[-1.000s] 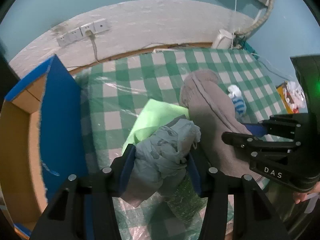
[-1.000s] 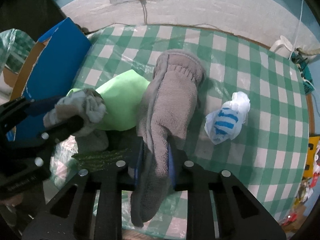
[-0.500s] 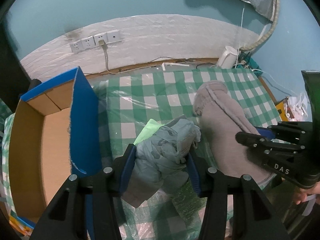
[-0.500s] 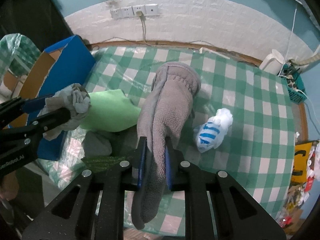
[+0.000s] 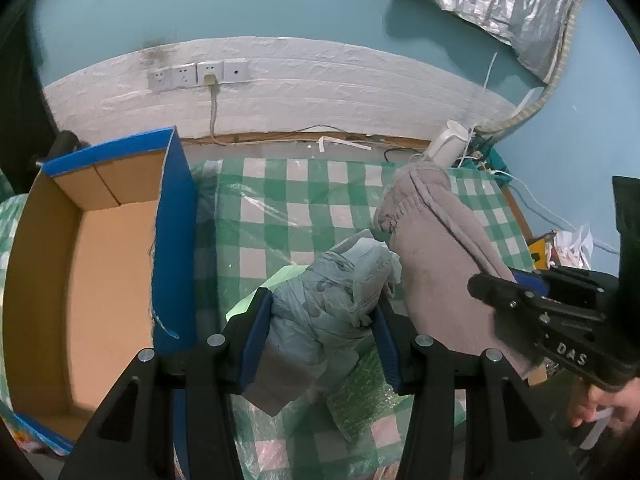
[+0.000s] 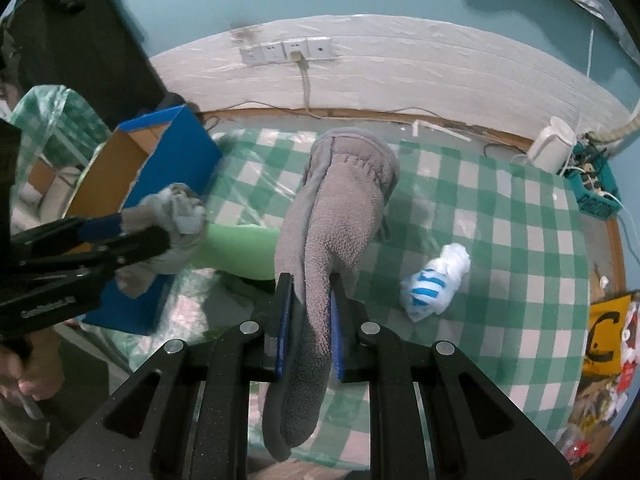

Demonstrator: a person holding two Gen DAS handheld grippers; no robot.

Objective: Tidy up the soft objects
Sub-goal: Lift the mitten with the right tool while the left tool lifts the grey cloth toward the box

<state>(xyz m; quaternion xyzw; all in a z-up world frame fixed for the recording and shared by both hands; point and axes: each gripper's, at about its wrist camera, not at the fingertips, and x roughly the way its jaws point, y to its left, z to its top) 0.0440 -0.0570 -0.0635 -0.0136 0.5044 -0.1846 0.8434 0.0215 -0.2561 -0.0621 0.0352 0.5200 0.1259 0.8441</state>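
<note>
My left gripper (image 5: 323, 312) is shut on a crumpled grey-blue cloth (image 5: 332, 296) and holds it above the checked table, just right of the blue cardboard box (image 5: 174, 240). It also shows in the right wrist view (image 6: 132, 236) with the cloth (image 6: 176, 216). My right gripper (image 6: 310, 312) is shut on a long grey fleece cloth (image 6: 340, 216), lifted over the table; the fleece also shows in the left wrist view (image 5: 436, 256). A green cloth (image 6: 236, 252) lies under both. A white and blue striped bundle (image 6: 434, 280) lies on the table to the right.
The box's open brown inside (image 5: 92, 280) is at the left. The green checked tablecloth (image 6: 500, 216) has plastic over it. A wall with sockets (image 5: 198, 74) stands behind. A white jug (image 6: 552, 148) and a teal basket (image 6: 596, 192) are at the back right.
Both grippers have risen and pulled back with their cloths. The left gripper has shifted toward the box, whose open inside now shows.
</note>
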